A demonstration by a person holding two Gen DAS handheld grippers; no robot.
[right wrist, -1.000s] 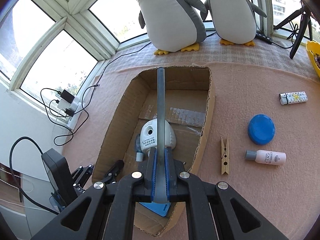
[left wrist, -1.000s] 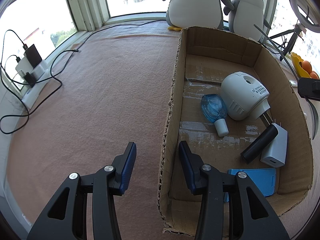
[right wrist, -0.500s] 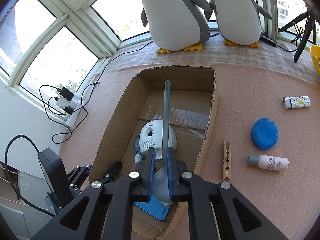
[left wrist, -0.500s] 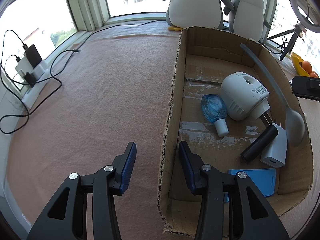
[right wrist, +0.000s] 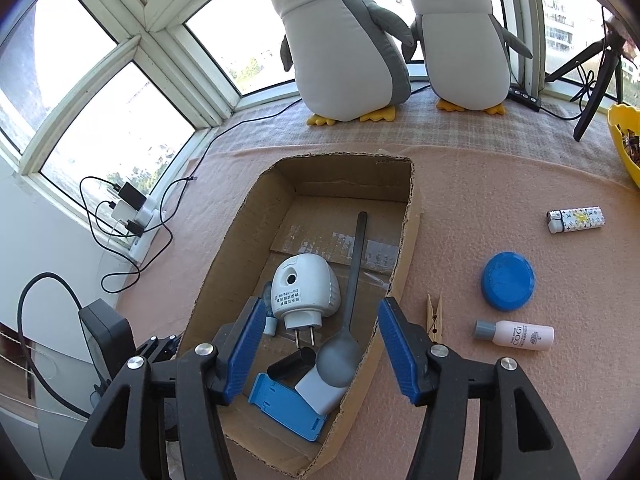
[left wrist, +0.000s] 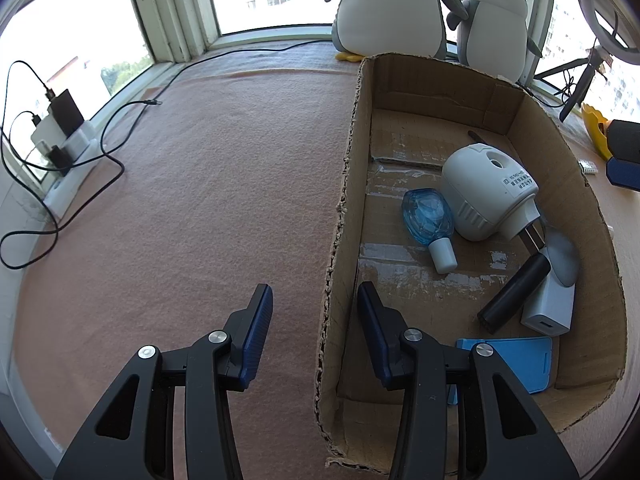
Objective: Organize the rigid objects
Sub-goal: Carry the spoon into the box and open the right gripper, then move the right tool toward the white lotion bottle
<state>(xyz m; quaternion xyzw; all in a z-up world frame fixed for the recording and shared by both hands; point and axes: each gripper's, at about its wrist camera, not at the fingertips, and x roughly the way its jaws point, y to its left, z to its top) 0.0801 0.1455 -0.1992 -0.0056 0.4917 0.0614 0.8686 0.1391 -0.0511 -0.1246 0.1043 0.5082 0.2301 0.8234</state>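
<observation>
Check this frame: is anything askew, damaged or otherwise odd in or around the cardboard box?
The cardboard box has ragged, torn top edges, most plainly on the wall straddled by the left gripper. Inside, the grey spoon lies with its bowl propped on the white charger, not flat. Nothing is spilled.

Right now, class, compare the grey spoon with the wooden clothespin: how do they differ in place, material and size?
The grey spoon lies inside the cardboard box, its bowl resting on the white charger; the wooden clothespin lies outside on the pink cloth. The spoon is grey and long; the clothespin is pale wood and far shorter. Both lie flat, and neither is gripped.
</observation>
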